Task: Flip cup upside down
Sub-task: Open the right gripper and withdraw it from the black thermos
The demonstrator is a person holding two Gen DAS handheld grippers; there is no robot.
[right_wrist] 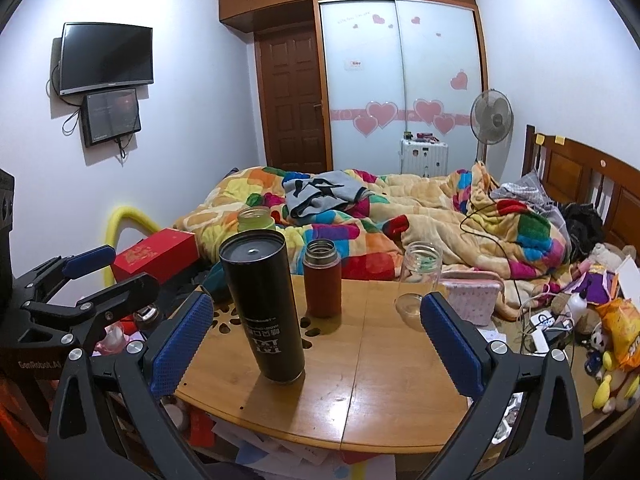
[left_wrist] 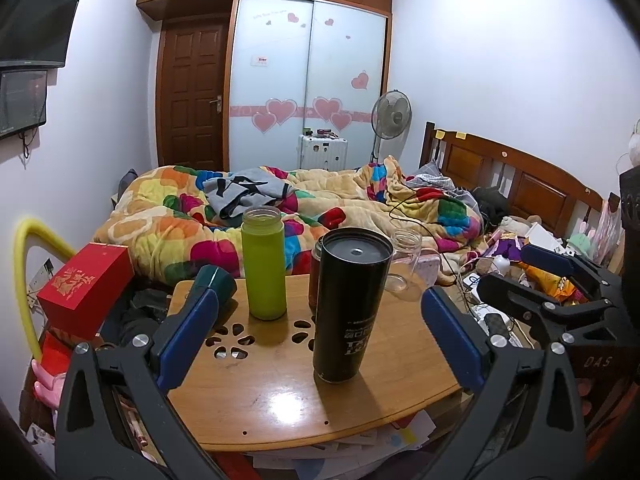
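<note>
A tall black cup stands upside down, its flat base on top and its print inverted, on the small wooden table. It also shows in the right wrist view. Behind it stand a lime green cup, a brown flask and a clear glass jar, all with open mouths up. My left gripper is open around the black cup, not touching it. My right gripper is open, with the black cup near its left finger. Each gripper also shows in the other's view, open.
A dark green cup lies at the table's far left edge beside a red box. A bed with a colourful quilt lies behind. Papers lie under the table, and toys and cables lie to the right.
</note>
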